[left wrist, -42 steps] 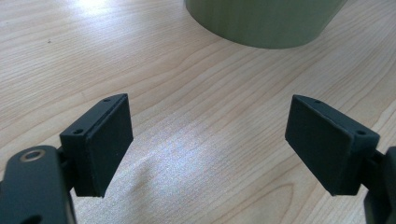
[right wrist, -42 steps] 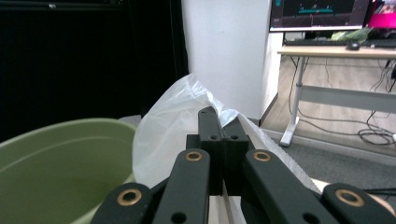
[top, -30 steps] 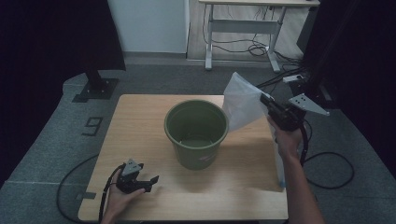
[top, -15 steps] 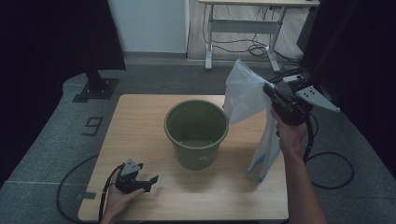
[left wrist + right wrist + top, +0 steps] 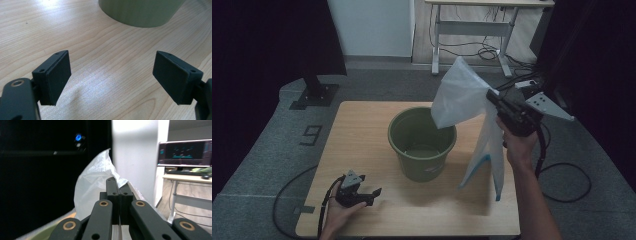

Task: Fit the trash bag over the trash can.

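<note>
Right gripper [image 5: 490, 96] is pinching a white plastic bag [image 5: 459, 97] between pressed-together jaws, holding it raised beside the green bucket [image 5: 422, 143]; left gripper [image 5: 371, 193] is resting with jaws spread wide on the wooden table [image 5: 357, 125]

The round olive-green plastic bucket [image 5: 422, 145] stands at the middle of the light wooden table [image 5: 362, 125], blocking any straight path across. Bare wood lies open along the table's left edge and front edge. The translucent white plastic bag [image 5: 462, 97], hanging from the right gripper [image 5: 490, 96], overhangs the bucket's right rim and drapes down beside it, closing the gap toward the right edge
</note>
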Tool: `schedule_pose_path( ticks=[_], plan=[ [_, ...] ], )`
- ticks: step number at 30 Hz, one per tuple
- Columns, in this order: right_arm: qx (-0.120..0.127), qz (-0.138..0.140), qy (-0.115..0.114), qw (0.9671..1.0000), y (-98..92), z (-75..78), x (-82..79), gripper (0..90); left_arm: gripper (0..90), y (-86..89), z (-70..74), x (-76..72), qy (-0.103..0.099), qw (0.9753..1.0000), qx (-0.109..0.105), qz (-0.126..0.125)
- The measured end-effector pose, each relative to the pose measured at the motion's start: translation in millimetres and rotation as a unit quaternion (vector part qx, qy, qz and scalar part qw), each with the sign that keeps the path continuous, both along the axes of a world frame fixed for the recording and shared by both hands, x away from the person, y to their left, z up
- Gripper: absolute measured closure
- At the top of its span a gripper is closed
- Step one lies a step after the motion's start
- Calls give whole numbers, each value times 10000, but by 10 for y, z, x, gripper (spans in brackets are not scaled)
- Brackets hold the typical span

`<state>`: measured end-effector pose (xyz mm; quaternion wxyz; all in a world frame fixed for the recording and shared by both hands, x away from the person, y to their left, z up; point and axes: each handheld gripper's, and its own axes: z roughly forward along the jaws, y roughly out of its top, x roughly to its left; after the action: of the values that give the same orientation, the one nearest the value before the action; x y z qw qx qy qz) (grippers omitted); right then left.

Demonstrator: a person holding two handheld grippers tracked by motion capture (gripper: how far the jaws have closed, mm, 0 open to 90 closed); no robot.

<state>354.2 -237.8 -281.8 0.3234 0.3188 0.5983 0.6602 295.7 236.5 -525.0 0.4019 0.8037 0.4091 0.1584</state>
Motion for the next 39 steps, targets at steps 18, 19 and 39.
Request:
schedule_pose_path(
  ticks=[18,19,39],
  plan=[
    [-910,1019,790,9875,771,-767,-1,887,148,-3,-10,-2,23,10000,46,-38],
    [-977,1098,892,9851,822,-840,3,887,148,-1,-8,-3,24,10000,41,-40],
    [-1201,1349,1290,9751,966,-1112,-2,681,148,4,-9,-5,27,10000,42,-53]
  ],
)
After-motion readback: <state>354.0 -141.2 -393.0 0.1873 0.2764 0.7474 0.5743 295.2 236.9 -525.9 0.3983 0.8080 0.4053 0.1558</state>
